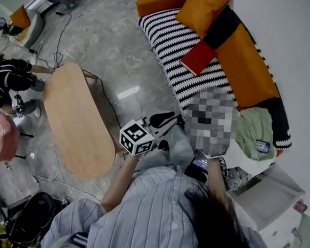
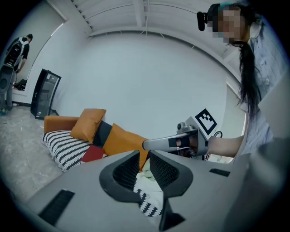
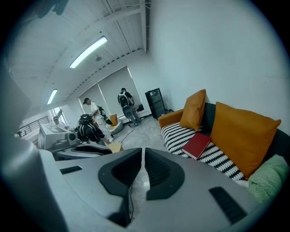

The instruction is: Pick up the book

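A red book (image 1: 198,57) lies on the black-and-white striped seat of the orange sofa (image 1: 172,39), leaning against an orange cushion. It also shows in the left gripper view (image 2: 93,154) and the right gripper view (image 3: 196,145). My left gripper (image 1: 169,118), with its marker cube, is held in front of the person's chest, short of the sofa; its jaws (image 2: 144,153) are shut and empty. My right gripper (image 3: 143,154) is shut and empty too and points towards the sofa's left end. In the head view a mosaic patch hides most of it. It also appears from the side (image 2: 152,144).
An oval wooden coffee table (image 1: 75,120) stands left of the person, with cables on the marble floor around it. A green blanket (image 1: 256,131) lies at the sofa's near end, by a white side table (image 1: 267,194). People (image 3: 93,113) stand far back in the room.
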Motion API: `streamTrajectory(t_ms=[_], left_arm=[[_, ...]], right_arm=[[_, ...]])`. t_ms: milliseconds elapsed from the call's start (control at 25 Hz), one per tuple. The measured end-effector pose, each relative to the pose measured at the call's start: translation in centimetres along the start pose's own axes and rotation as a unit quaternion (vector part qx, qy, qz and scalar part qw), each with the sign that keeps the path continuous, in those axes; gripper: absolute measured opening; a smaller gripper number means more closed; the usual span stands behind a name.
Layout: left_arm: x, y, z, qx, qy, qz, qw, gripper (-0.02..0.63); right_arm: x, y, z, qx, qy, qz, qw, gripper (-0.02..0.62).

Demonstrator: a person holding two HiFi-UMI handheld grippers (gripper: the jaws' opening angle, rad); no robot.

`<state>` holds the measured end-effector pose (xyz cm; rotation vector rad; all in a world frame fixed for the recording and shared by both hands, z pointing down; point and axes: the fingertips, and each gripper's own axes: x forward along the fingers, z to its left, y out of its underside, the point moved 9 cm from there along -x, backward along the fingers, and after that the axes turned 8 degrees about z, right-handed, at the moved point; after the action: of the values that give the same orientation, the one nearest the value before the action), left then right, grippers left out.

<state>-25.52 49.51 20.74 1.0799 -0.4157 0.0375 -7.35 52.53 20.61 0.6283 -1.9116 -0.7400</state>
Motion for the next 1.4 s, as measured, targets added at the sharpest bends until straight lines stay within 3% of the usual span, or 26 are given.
streamTrajectory(t_ms=[680, 1400], left_arm=[[7.9, -7.4, 9.9, -0.039, -0.031, 0.007, 0.9987, 0.060], [13.3, -10.5, 12.6, -0.044, -0.057, 0.019, 0.9972, 0.061]], right_arm=[[8.1, -10.6, -10.4, -0.001, -0.017, 0.028, 0.999, 0.034], [10.4, -14.7, -17.2, -0.005, -0.032, 0.027, 0.999, 0.034]])
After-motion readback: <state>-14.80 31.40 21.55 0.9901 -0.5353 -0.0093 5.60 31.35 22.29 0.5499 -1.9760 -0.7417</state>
